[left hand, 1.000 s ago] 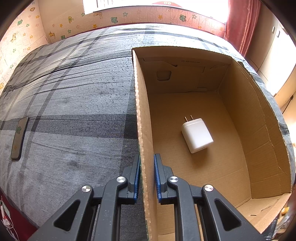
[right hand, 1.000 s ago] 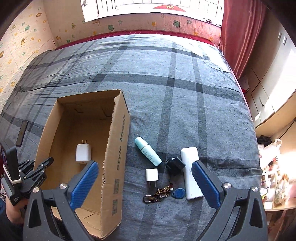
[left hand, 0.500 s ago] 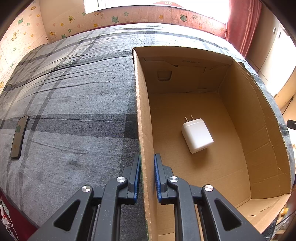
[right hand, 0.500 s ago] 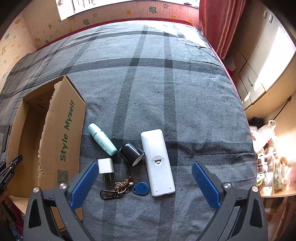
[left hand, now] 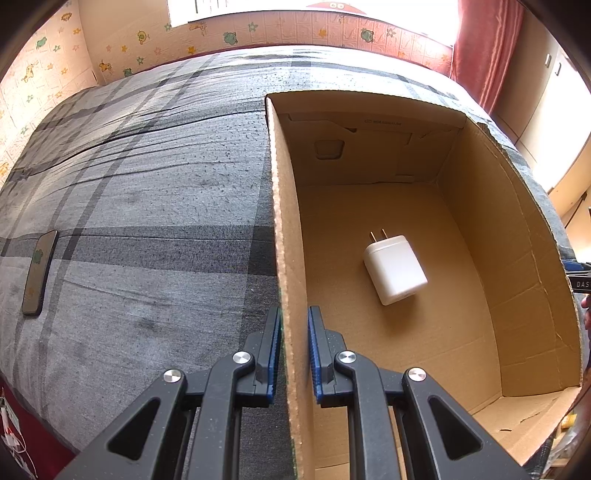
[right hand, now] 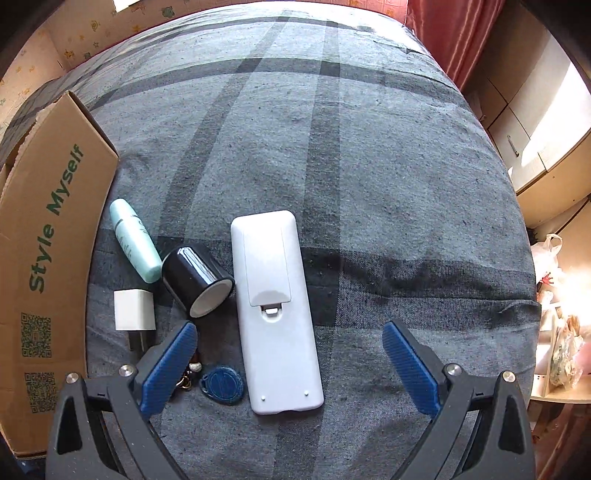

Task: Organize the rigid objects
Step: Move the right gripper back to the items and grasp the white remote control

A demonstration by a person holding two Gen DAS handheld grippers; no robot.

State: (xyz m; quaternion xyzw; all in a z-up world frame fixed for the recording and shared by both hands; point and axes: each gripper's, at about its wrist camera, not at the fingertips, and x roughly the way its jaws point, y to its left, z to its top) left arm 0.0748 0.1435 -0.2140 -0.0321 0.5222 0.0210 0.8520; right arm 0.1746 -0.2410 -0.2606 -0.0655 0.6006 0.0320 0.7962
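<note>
Grey plaid bed (right hand: 369, 166), cartoon-papered walls, red curtain (left hand: 484, 48). Cardboard box (left hand: 517, 258) reads "Style Myself"; left gripper (left hand: 293, 321) clamps its wall, white charger (left hand: 395, 269) inside. Right gripper (right hand: 290, 338) spread above white remote (right hand: 277, 306)

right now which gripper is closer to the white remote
Right. The right gripper hangs open just above the white remote, fingers either side. The left gripper is clamped on the cardboard box wall, away from it.

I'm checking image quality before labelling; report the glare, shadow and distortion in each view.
Left wrist view: the window is blown out white, fisheye bows the cardboard box wall, and the white charger is sharp. Right wrist view: sunlight washes out the cabinets, the bedspread bulges, and the white remote is crisp and evenly lit.
</note>
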